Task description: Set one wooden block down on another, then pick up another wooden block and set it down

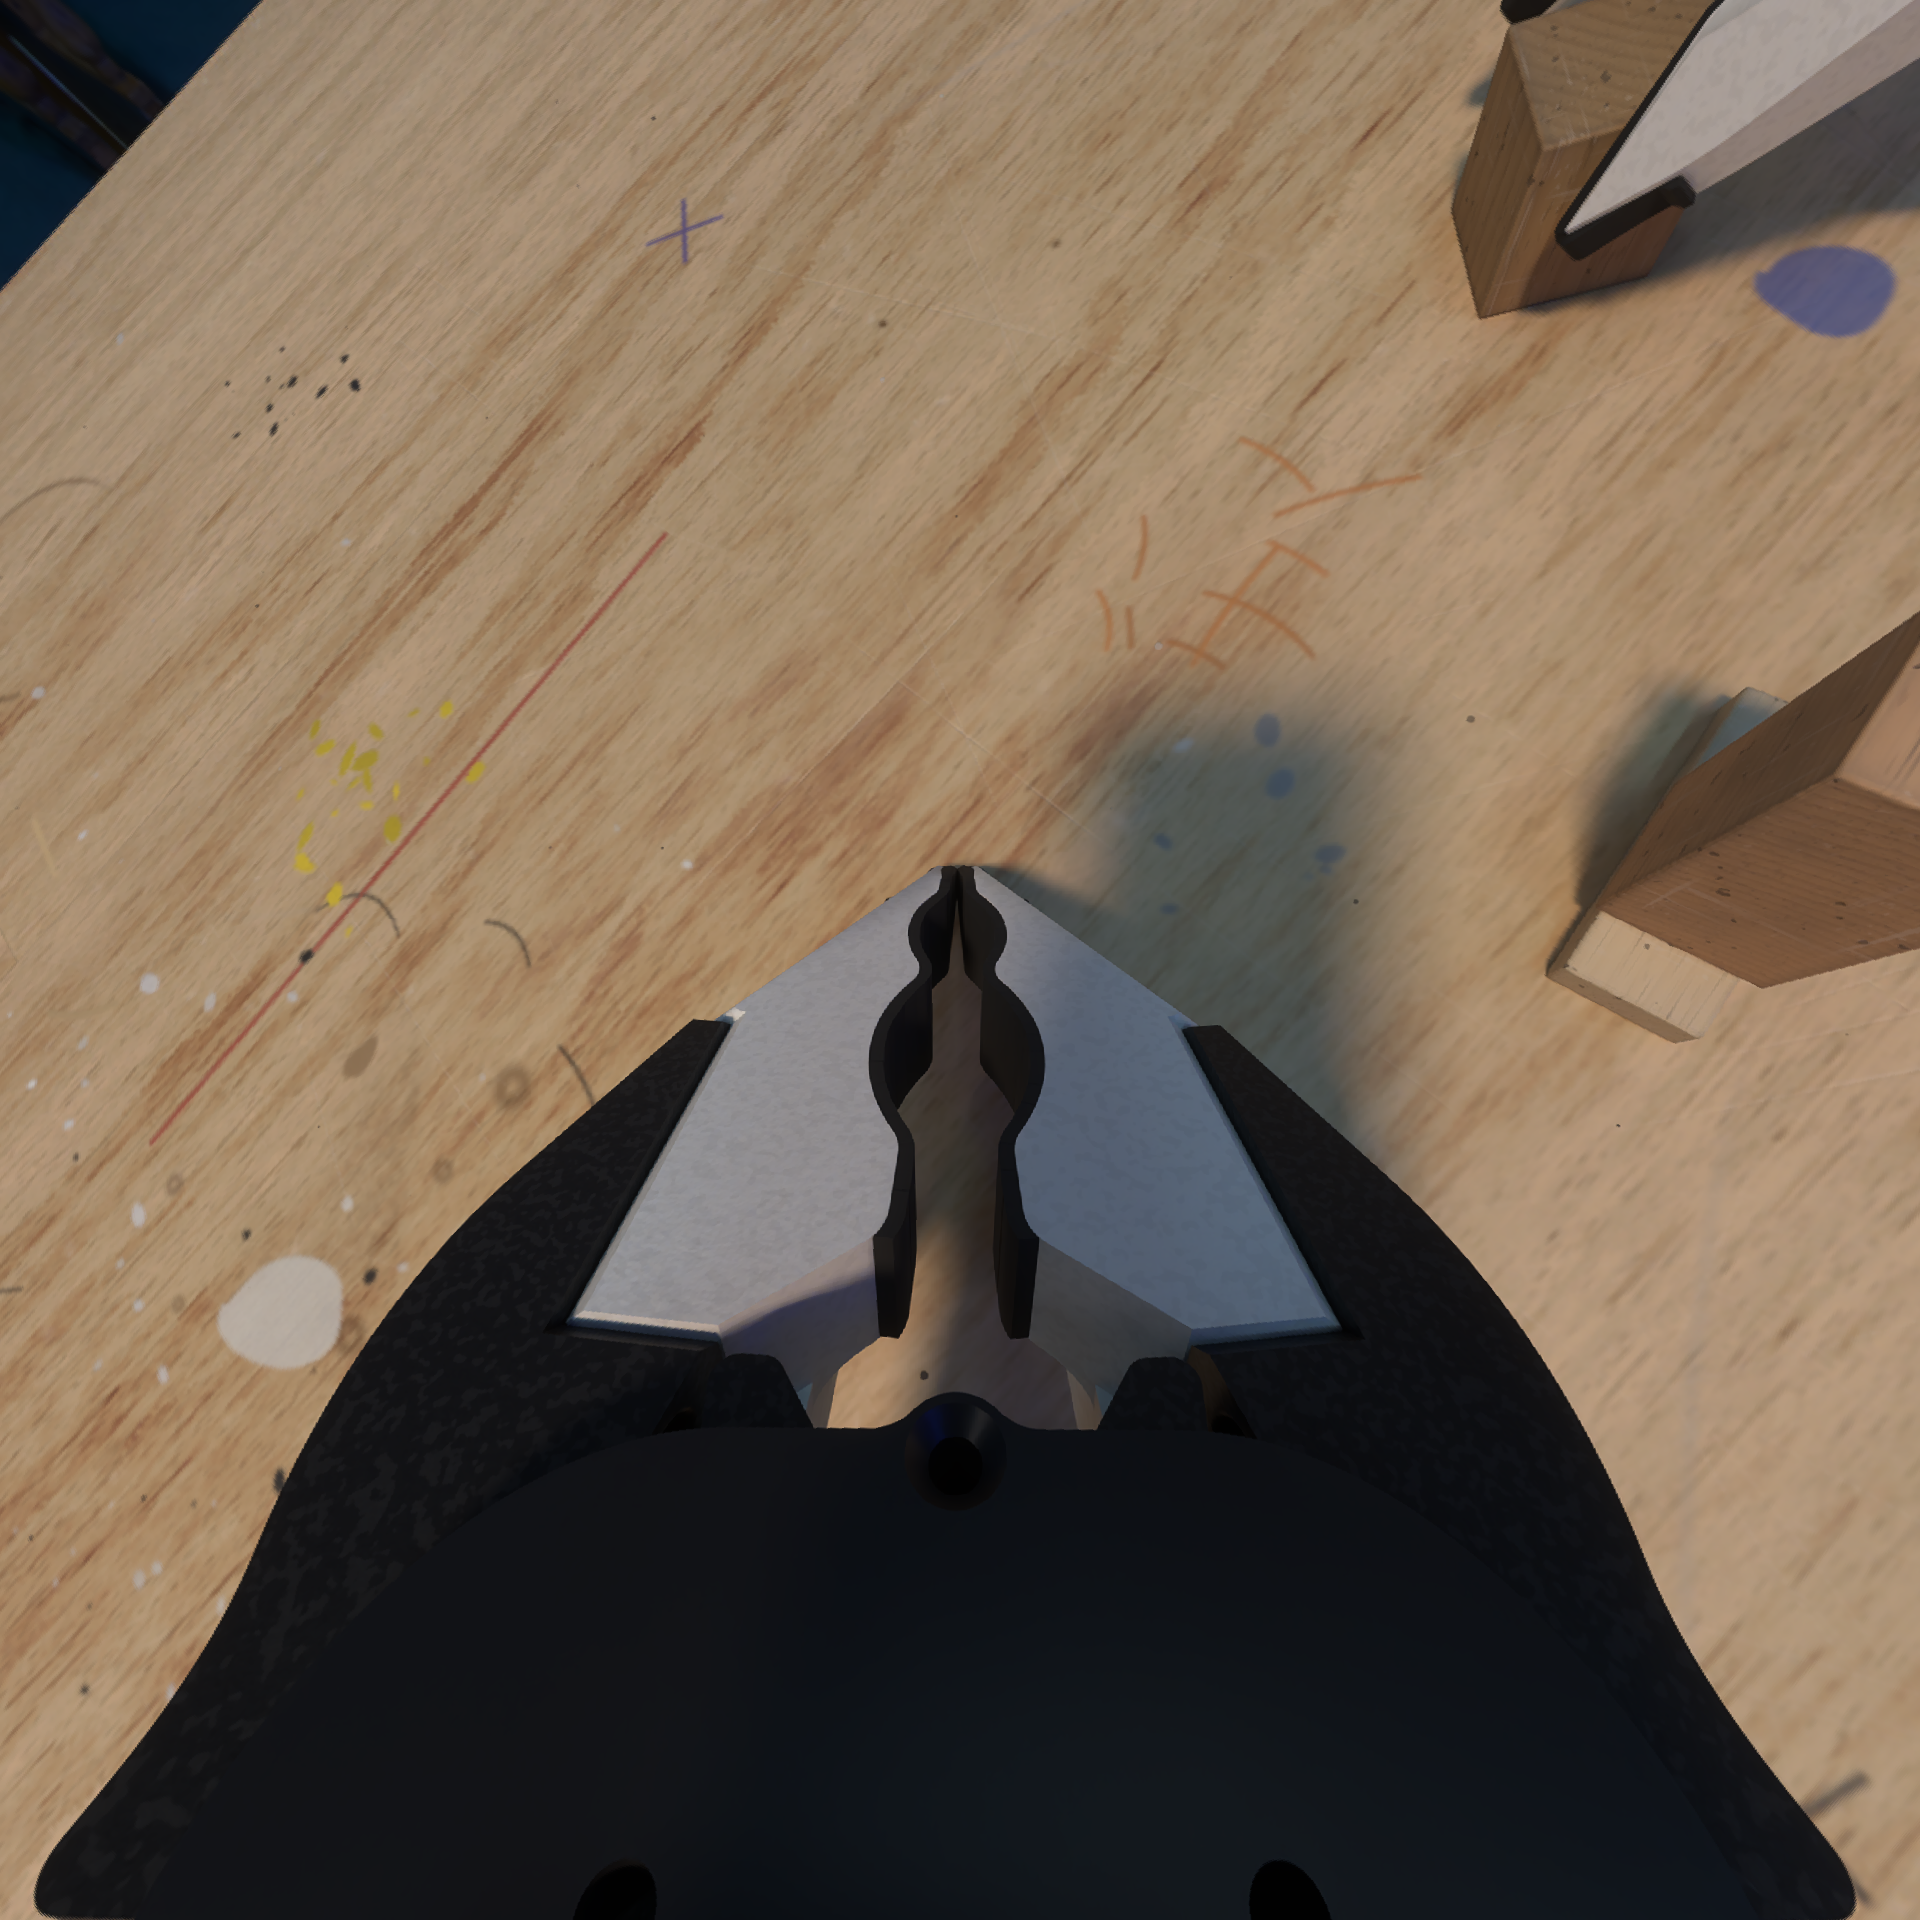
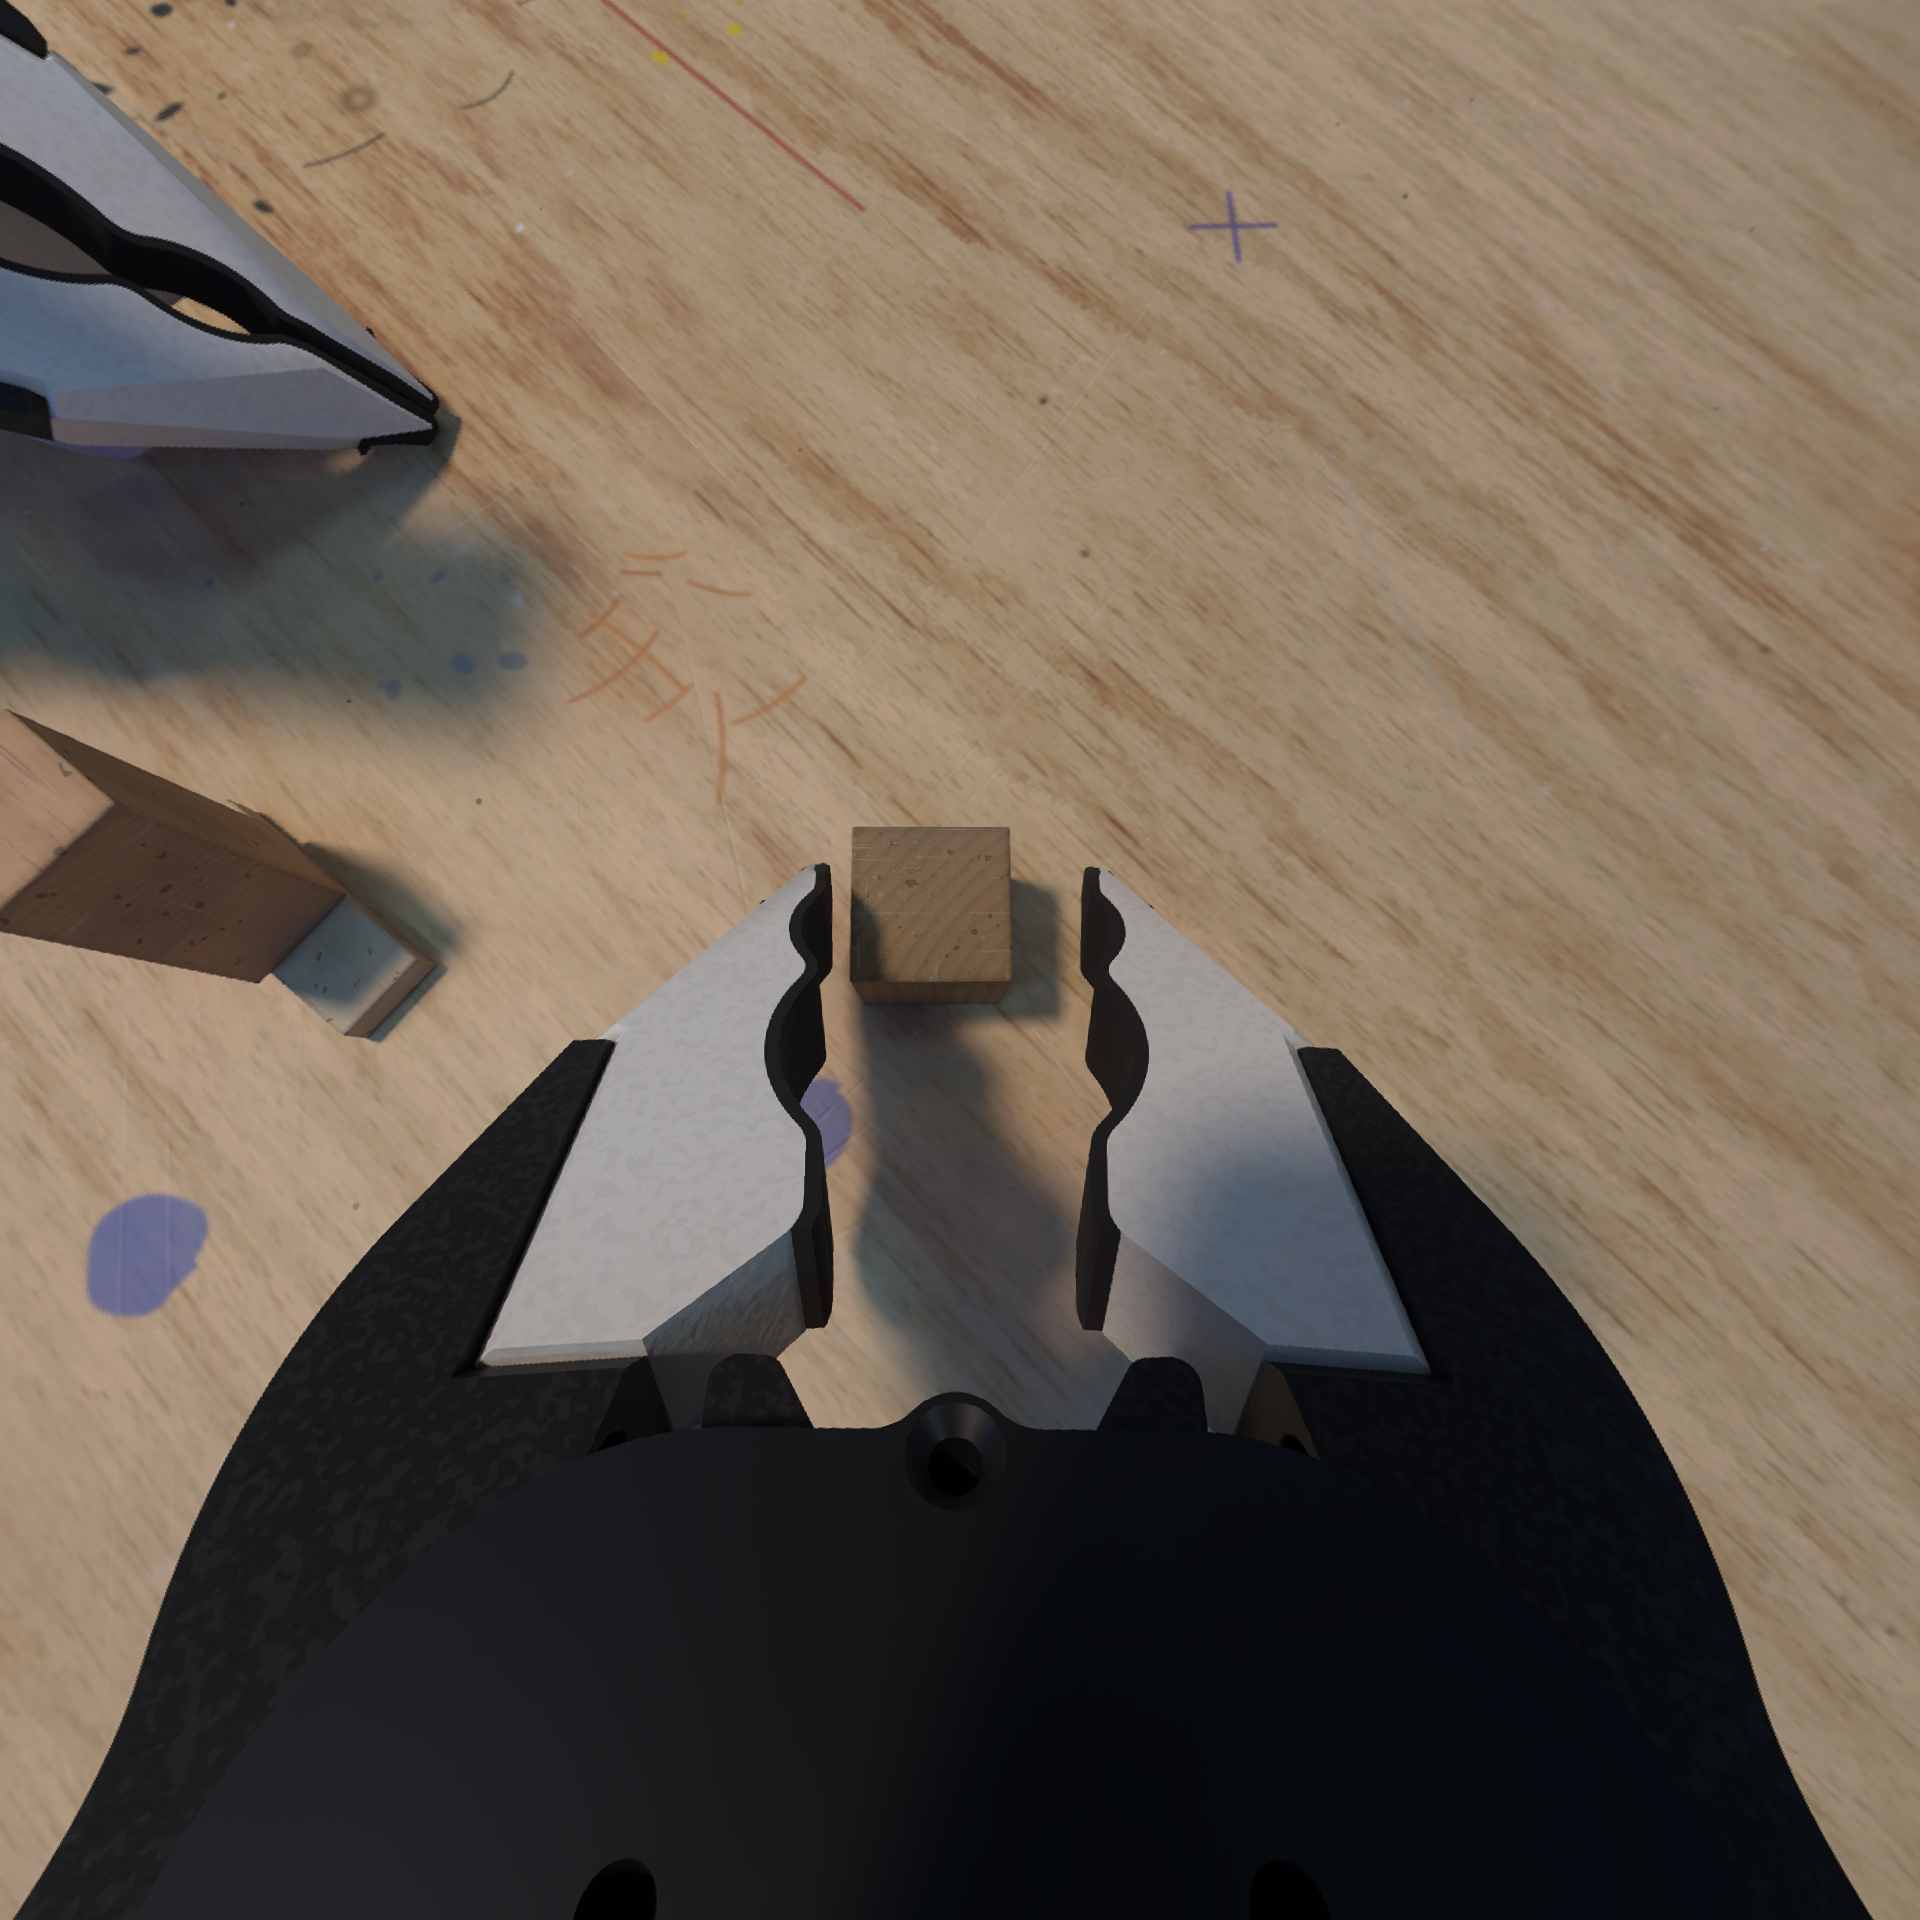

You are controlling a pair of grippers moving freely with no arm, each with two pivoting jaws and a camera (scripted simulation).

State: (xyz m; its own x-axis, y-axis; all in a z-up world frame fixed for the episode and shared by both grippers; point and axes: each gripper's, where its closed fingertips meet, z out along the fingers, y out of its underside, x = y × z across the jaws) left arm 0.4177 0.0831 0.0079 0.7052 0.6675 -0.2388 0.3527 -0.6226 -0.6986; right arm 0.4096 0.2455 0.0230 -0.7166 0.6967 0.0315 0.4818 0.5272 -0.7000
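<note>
Between the spread fingers of the right gripper (image 2: pixel 956 914) a small wooden block (image 2: pixel 930 914) is seen standing on the worktop (image 2: pixel 1455 623). A narrow gap is left on the block's left side and a wider one on its right, so nothing is held. Toward the left edge of the right wrist view, a darker block (image 2: pixel 177 894) is found resting on a paler block (image 2: pixel 358 971), of which only one end shows from beneath. The left gripper (image 1: pixel 956 883) is held with its fingertips pressed together and nothing between them, low over bare wood marked with paint specks. In the left wrist view the stacked pair, darker block (image 1: pixel 1787 862) over paler block (image 1: pixel 1631 982), is placed at the right edge, and the small block (image 1: pixel 1538 177) is seen near the top right corner beside a finger of the right gripper (image 1: pixel 1704 114). How near any block lies to a worktop edge cannot be told.
</note>
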